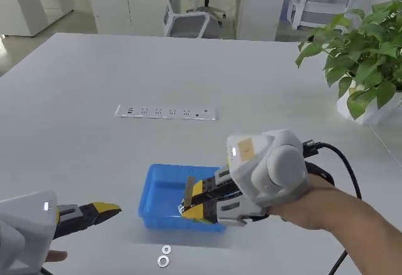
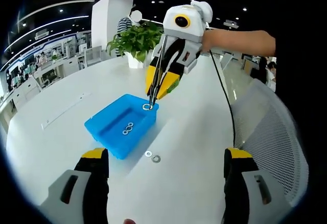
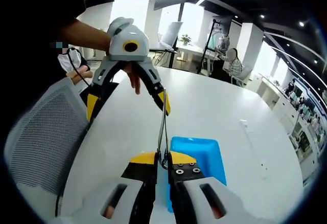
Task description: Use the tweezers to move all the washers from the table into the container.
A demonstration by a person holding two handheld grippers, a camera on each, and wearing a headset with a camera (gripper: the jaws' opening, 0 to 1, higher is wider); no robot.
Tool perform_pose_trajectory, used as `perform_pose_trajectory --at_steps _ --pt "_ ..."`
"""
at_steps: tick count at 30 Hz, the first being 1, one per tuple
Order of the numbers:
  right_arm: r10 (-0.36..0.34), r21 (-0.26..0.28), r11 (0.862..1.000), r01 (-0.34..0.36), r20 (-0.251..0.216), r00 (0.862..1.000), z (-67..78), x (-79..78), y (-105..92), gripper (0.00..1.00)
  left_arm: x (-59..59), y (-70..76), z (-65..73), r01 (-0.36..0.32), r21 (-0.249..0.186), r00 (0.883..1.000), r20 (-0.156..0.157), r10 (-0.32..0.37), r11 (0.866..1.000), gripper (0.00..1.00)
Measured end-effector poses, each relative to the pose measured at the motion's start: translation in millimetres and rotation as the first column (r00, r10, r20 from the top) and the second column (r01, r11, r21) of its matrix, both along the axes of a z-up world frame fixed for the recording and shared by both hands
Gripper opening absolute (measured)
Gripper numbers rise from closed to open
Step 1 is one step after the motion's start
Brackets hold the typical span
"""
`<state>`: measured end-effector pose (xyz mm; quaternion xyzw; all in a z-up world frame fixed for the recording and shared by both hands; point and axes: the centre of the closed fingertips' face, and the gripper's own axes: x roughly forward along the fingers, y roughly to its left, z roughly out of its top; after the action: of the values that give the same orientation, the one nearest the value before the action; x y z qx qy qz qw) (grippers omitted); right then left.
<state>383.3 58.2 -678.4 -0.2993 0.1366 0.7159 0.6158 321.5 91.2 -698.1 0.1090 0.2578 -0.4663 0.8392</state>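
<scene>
R tongs (image 3: 162, 158) clamped on tweezers (image 2: 155, 83). The tip seems to hold a washer (image 2: 147, 107) over container (image 2: 102, 129) corner, ready to drop. L tongs (image 2: 166, 155) wide, idle. Two washers (image 2: 152, 156) on table (image 2: 194, 121) beside container.

On the white table (image 1: 75, 80), two small metal ring washers (image 1: 164, 256) lie just before the blue rectangular plastic container (image 1: 151, 190); the white power strip (image 1: 166, 112) lies behind it.
</scene>
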Motion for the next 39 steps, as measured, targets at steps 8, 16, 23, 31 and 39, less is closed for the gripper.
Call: perform_pose_trajectory --at_steps 8,16,23,31,39 --pt "-0.010 -0.002 1.000 0.010 0.007 1.000 -3.6 16.8 -3.2 0.08 5.0 1.6 -0.3 -0.013 -0.005 1.000 -0.005 0.013 1.000 0.99" --pt "-0.028 0.000 1.000 0.028 0.017 0.999 -11.7 35.6 -4.2 0.08 14.1 4.5 0.6 -0.023 -0.025 1.000 -0.016 0.023 0.999 0.99" --pt "-0.040 -0.007 0.999 0.040 0.018 0.999 -23.3 46.7 -5.4 0.08 22.0 7.2 2.1 -0.021 -0.020 1.000 -0.009 0.021 1.000 0.99" --pt "-0.046 -0.022 0.999 0.046 0.011 0.999 -38.1 54.6 -8.1 0.08 34.5 4.4 11.5 -0.023 -0.051 1.000 -0.002 0.023 0.998 0.90" --pt "-0.042 -0.036 0.998 0.042 -0.006 0.999 -50.1 58.2 -10.9 0.08 47.1 -2.0 14.8 0.003 -0.040 1.000 -0.001 -0.003 0.999 0.80"
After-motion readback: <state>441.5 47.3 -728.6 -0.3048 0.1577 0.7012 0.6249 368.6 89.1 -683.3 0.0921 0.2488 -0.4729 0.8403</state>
